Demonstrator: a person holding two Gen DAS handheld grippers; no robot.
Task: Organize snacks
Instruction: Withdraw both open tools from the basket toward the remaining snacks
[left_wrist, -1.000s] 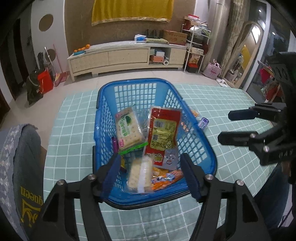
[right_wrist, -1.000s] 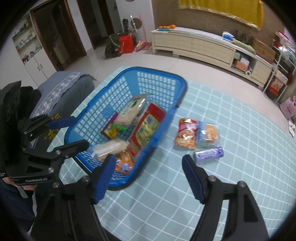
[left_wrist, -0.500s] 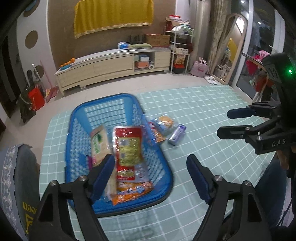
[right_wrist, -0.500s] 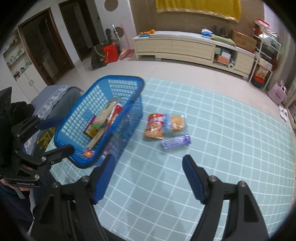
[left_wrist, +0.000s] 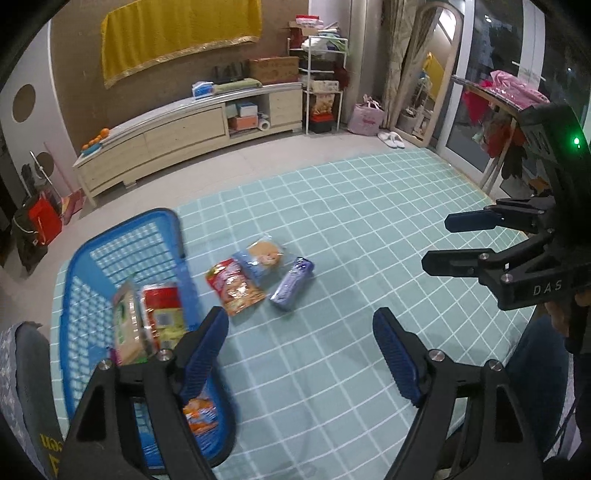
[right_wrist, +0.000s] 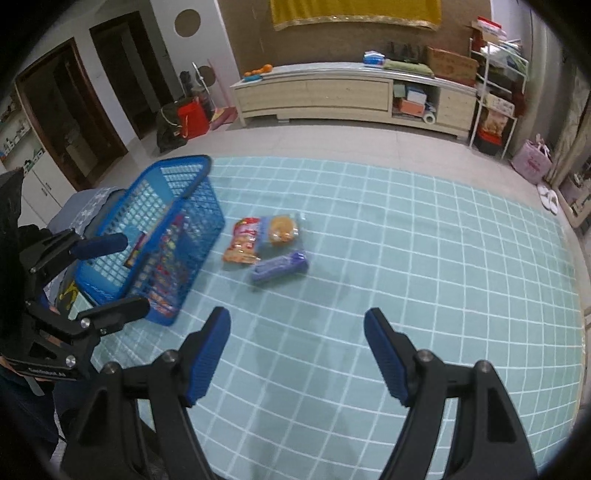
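Observation:
A blue plastic basket (left_wrist: 122, 229) (right_wrist: 177, 164) stands at the left of the teal checked tablecloth (left_wrist: 351, 229). It holds a green cracker packet (left_wrist: 125, 325), a red and yellow packet (left_wrist: 164, 310) and an orange packet (left_wrist: 197, 413). Just right of it lie three loose snacks: a red packet (left_wrist: 236, 286) (right_wrist: 242, 242), a blue bun packet (left_wrist: 262, 254) (right_wrist: 282, 229) and a purple pack (left_wrist: 291, 282) (right_wrist: 279, 267). My left gripper (left_wrist: 299, 315) (right_wrist: 133, 273) is open and holds nothing, nearer than the snacks. My right gripper (right_wrist: 296, 314) (left_wrist: 437, 242) is open and holds nothing, farther right.
A grey cushioned chair (left_wrist: 22, 369) sits at the table's left edge. Beyond the table's far edge is bare floor, a long beige cabinet (left_wrist: 184, 129) (right_wrist: 332, 92), a white shelf rack (left_wrist: 321, 74) and a standing mirror (left_wrist: 432, 74).
Both grippers have moved right, so the basket has slid to the left of each view and the three loose snacks have come toward the middle. The left jaws stand wider.

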